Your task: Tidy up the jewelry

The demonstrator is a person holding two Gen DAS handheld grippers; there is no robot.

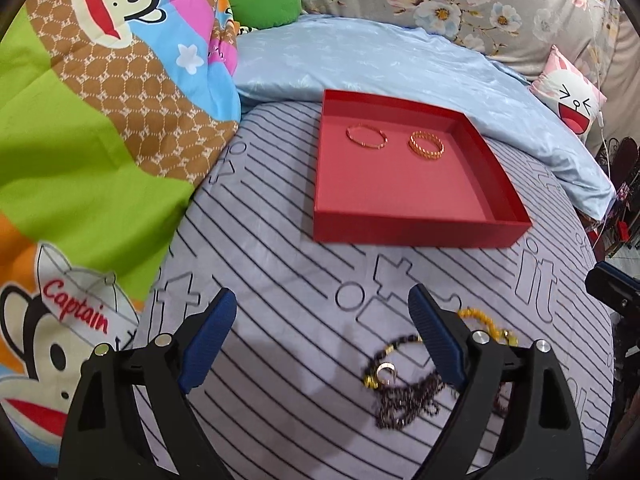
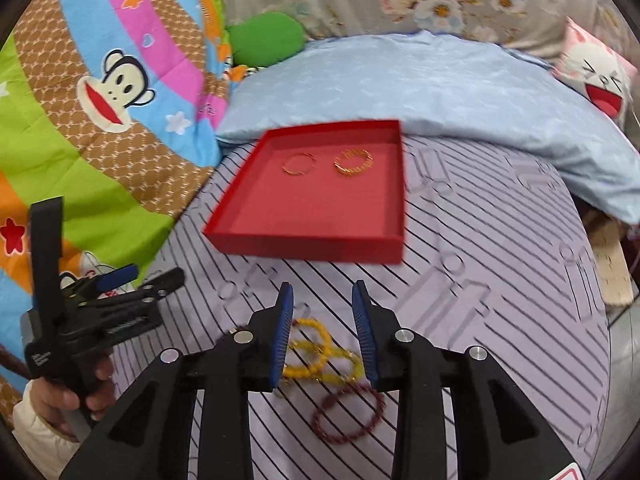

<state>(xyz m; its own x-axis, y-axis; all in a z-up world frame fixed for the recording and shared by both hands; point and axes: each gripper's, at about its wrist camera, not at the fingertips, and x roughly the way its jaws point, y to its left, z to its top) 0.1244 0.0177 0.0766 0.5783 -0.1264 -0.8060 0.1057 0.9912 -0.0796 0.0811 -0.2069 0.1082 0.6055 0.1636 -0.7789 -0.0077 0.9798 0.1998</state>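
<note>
A red tray [image 1: 416, 236] [image 2: 304, 246] lies on the striped bed sheet and holds a thin gold bangle [image 1: 367, 136] [image 2: 298, 164] and a twisted gold bangle [image 1: 426, 145] [image 2: 353, 162] side by side. My left gripper [image 1: 320, 308] is open and empty over the sheet. A dark beaded chain with gold parts [image 1: 400, 396] lies just inside its right finger. My right gripper [image 2: 323, 300] is open, its jaws either side of yellow bead bracelets [image 2: 316, 350]. A dark red bracelet [image 2: 346, 410] lies just below them. The left gripper [image 2: 120, 280] also shows in the right wrist view.
A colourful cartoon quilt [image 1: 88, 120] is piled on the left. A light blue pillow [image 1: 400, 64] lies behind the tray, with a green cushion [image 1: 260, 0] and a bunny cushion [image 1: 572, 96] beyond. The bed edge falls away on the right.
</note>
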